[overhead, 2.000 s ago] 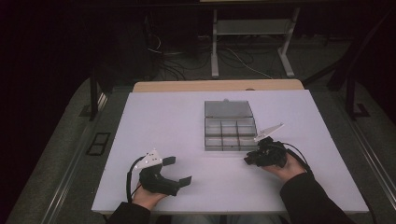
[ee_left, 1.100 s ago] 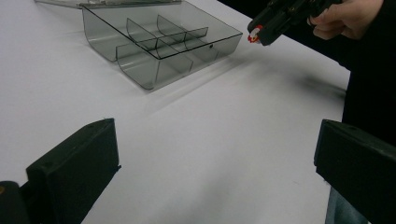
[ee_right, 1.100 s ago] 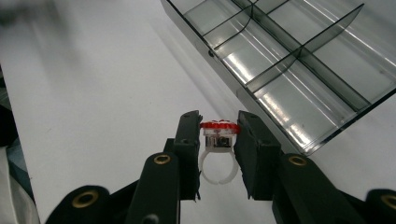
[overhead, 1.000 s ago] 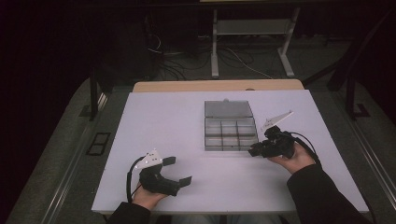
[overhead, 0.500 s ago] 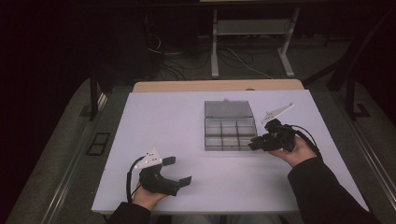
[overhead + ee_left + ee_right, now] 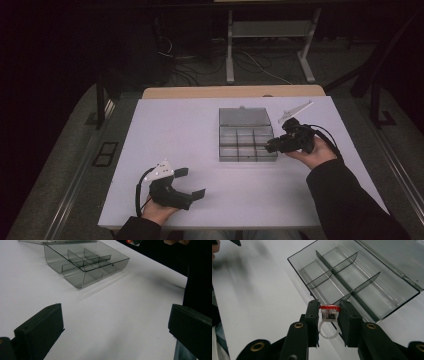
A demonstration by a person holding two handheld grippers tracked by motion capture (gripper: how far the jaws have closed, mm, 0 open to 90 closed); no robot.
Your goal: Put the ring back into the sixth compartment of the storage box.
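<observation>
Now the right gripper, its fingers clamped on a red-topped ring, hovers at the lower edge of the open box, apparently to drop it in a compartment, while the left gripper rests released at lower left.

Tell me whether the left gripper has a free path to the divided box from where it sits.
Probably yes. The left gripper stands open, and bare table lies between it and the box; nothing blocks the way.
</observation>
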